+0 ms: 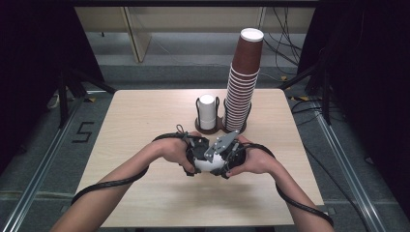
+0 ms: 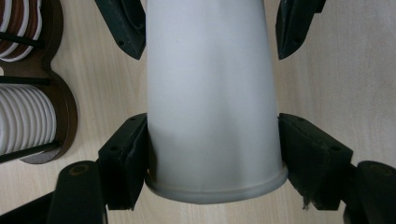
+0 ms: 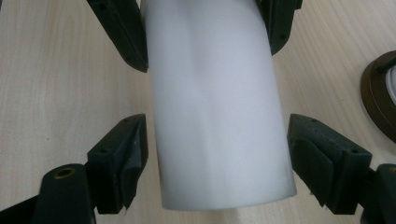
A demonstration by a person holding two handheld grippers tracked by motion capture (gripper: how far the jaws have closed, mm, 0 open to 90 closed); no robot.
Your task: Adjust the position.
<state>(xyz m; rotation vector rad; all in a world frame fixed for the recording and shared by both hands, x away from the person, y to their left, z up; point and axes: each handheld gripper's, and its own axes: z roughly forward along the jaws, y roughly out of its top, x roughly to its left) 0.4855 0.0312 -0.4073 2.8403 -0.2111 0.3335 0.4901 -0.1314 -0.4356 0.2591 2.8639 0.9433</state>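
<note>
A person's 2 forearms come in from the near edge of the wooden worktop and meet near its middle, where both hands bring their grippers together around 1 white paper cup. The cup lies on its side between the 2 tools, just above the worktop.

In the left gripper view, the left gripper has its jaws pressed against both sides of the cup near the rolled rim, holding it.

In the right gripper view, the right gripper straddles the cup's other end; its jaws stand a little off the cup's walls with narrow gaps on both sides, so they are parted and not gripping.

Beyond the hands, on the far side of the worktop, a dark 2-ring holder carries a short white cup stack on the left and a tall brown cup stack on the right.
</note>
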